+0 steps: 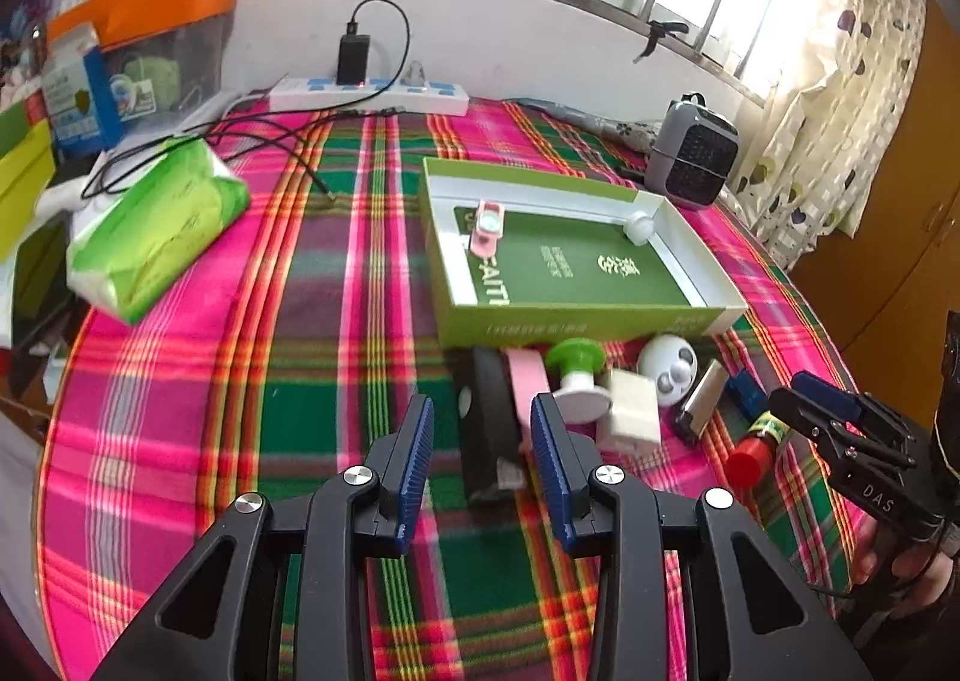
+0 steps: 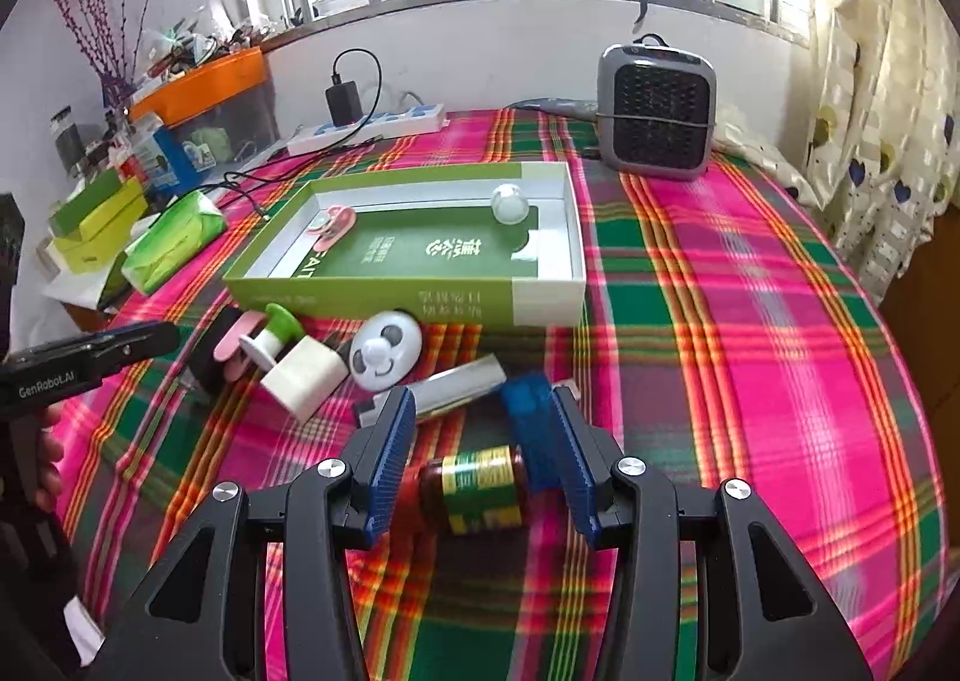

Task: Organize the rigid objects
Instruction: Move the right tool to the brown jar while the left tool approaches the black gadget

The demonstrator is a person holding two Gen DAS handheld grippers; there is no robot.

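A green cardboard box (image 1: 576,318) lies open on the plaid bed, holding a pink item (image 1: 487,228) and a white ball (image 1: 639,225). In front of it lies a cluster: a black block (image 1: 486,429), a pink strip (image 1: 528,381), a green-capped spool (image 1: 576,375), a cream block (image 1: 630,411), a panda-faced ball (image 1: 669,369), a silver bar (image 1: 699,402) and a blue piece (image 1: 744,390). My left gripper (image 1: 483,429) is open over the black block. My right gripper (image 2: 480,441) is open, straddling a red-capped bottle (image 2: 480,486) that lies on its side.
A grey heater (image 2: 657,111) stands at the back right. A power strip (image 1: 369,96) with cables lies by the wall. A green tissue pack (image 1: 156,225) and stacked boxes (image 1: 78,81) sit at the left. The bed drops away at the right, by the curtain (image 2: 870,111).
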